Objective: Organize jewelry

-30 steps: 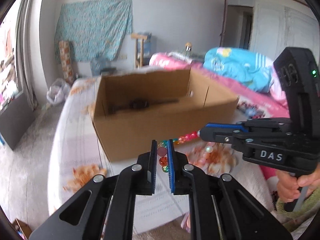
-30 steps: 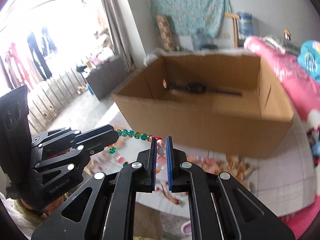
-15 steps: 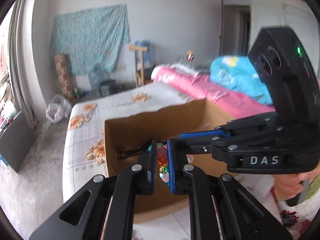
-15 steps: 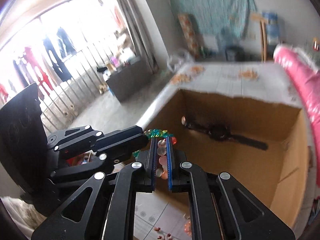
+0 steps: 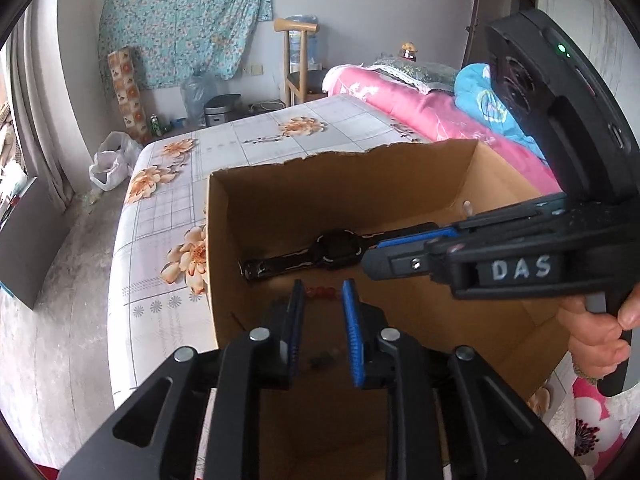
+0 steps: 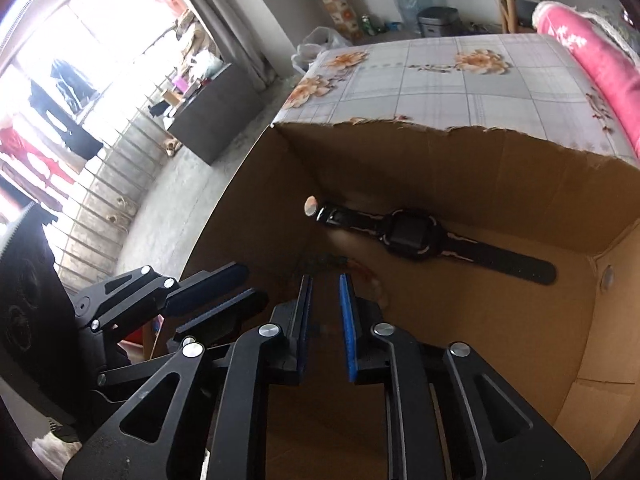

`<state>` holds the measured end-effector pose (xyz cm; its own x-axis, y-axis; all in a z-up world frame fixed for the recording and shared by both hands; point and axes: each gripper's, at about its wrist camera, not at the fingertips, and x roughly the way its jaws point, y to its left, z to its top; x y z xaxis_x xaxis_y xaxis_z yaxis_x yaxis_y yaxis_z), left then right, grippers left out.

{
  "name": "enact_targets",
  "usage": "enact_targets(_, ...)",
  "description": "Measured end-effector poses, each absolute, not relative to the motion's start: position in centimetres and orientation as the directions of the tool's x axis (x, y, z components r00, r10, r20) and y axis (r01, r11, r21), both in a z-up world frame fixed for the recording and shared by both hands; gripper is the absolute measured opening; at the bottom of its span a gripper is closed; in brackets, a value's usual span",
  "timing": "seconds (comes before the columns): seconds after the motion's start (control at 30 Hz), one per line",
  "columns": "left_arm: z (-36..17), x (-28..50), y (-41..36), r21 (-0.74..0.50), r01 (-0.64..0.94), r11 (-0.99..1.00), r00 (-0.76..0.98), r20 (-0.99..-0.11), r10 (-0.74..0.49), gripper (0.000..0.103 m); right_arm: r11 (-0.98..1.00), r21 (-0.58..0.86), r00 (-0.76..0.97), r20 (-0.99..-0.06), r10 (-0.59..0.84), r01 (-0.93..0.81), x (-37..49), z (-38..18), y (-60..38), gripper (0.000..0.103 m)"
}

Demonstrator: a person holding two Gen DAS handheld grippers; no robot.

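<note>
While both grippers point down into the open cardboard box [image 5: 400, 184], their jaws have just been opening and now stand slightly apart with nothing pressed between the pads. Seen from the left wrist, the left gripper [image 5: 320, 304] has a short run of red beads [image 5: 320, 292] showing in the gap beyond its fingertips, low in the box, apart from either pad; more of the bead string cannot be made out. At 3 o'clock from it, the right gripper [image 5: 372, 254] reaches in sideways over the box, held by a hand [image 5: 596, 332] at the right edge. From the right wrist, the right gripper [image 6: 324, 304] looks at the box floor, where a blurred reddish streak at 12 o'clock of its tips may be the same beads, though the blur leaves that unsure. At 9 o'clock sits the left gripper [image 6: 236, 284], its 2 fingers also a little apart. A black wristwatch [image 6: 412, 236] lies flat along the far wall of the box, at 1 o'clock from the right gripper's tips, strap stretched out. Under the box is a flowered sheet [image 6: 460, 80]
</note>
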<state>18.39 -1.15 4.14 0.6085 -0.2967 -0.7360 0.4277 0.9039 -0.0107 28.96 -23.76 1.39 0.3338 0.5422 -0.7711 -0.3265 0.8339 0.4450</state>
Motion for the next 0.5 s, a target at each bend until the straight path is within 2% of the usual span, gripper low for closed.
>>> enact_targets(0.13, 5.0, 17.6, -0.8, -0.025, 0.422, 0.906, 0.631, -0.709, -0.314, 0.019, 0.833, 0.452, 0.378, -0.746, 0.549, -0.318, 27.9, 2.7, -24.8, 0.016)
enact_targets(0.33, 7.7, 14.1, 0.5, -0.039, 0.437, 0.899, 0.695, -0.62, -0.365, 0.02, 0.81, 0.498, 0.44, -0.68, 0.586, -0.309, 25.1, 4.2, -27.6, 0.02)
enact_targets(0.5, 9.2, 9.5, 1.1, -0.05, 0.478, 0.877, 0.725, -0.541, -0.427, 0.034, 0.765, 0.557, 0.496, -0.589, 0.638, -0.323, 20.1, 5.5, -30.3, 0.029)
